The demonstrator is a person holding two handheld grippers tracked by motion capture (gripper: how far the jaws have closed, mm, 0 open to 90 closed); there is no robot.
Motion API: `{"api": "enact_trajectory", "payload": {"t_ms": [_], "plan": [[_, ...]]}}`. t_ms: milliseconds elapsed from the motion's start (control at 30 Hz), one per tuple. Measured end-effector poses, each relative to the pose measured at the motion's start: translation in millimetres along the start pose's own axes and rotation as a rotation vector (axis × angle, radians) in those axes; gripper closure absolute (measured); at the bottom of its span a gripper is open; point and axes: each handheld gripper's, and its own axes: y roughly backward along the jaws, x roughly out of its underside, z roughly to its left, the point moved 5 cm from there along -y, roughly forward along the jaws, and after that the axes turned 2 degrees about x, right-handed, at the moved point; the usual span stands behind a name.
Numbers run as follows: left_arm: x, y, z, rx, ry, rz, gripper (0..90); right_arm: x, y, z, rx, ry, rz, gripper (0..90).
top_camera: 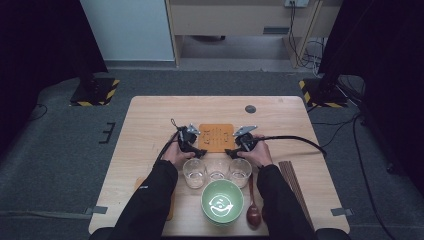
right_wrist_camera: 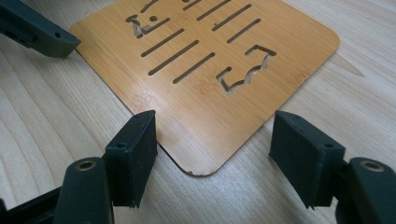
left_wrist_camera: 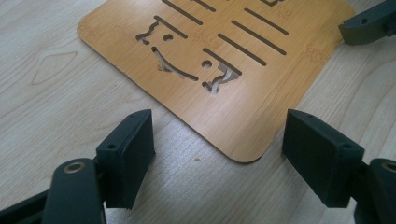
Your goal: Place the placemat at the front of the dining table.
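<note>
An orange bamboo mat (top_camera: 216, 136) with cut-out slots lies flat in the middle of the pale wooden table (top_camera: 150, 120). My left gripper (top_camera: 200, 152) rests at its near left corner and my right gripper (top_camera: 230, 152) at its near right corner. In the left gripper view the jaws of the left gripper (left_wrist_camera: 219, 127) stand apart on either side of a rounded corner of the mat (left_wrist_camera: 266, 98), with no pad touching it. The right gripper (right_wrist_camera: 215, 127) straddles the other corner of the mat (right_wrist_camera: 201, 109) the same way, open. Each gripper view shows a jaw tip of the other gripper at the mat's far edge.
Three clear glasses (top_camera: 194, 173) (top_camera: 217, 170) (top_camera: 240, 172) stand in a row just behind my hands. Nearer the front edge are a green bowl (top_camera: 222, 201), a brown wooden spoon (top_camera: 253, 210) and dark sticks (top_camera: 295, 184). A second orange mat (top_camera: 139, 183) lies under the left forearm.
</note>
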Motion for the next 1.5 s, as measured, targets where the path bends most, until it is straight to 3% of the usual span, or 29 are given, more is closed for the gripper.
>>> {"api": "enact_trajectory", "payload": {"t_ms": [400,1067,1233,1500], "plan": [[-3.2,-3.1,-0.9,-0.009,-0.021,0.007,25.9,0.5,0.0,3.4,-0.014,-0.004,-0.013,34.7],[-4.7,-3.5,0.6,-0.008,-0.017,0.015,26.2,0.8,0.9,4.8,-0.026,-0.001,-0.012,34.4],[-0.8,8.1,8.5,-0.039,-0.007,0.014,24.7,-6.3,8.8,1.6,-0.01,-0.027,-0.057,34.5],[-2.6,49.8,20.4,-0.118,0.052,-0.102,26.4,-22.9,35.5,-11.0,-0.008,-0.07,-0.1,31.0]]}}
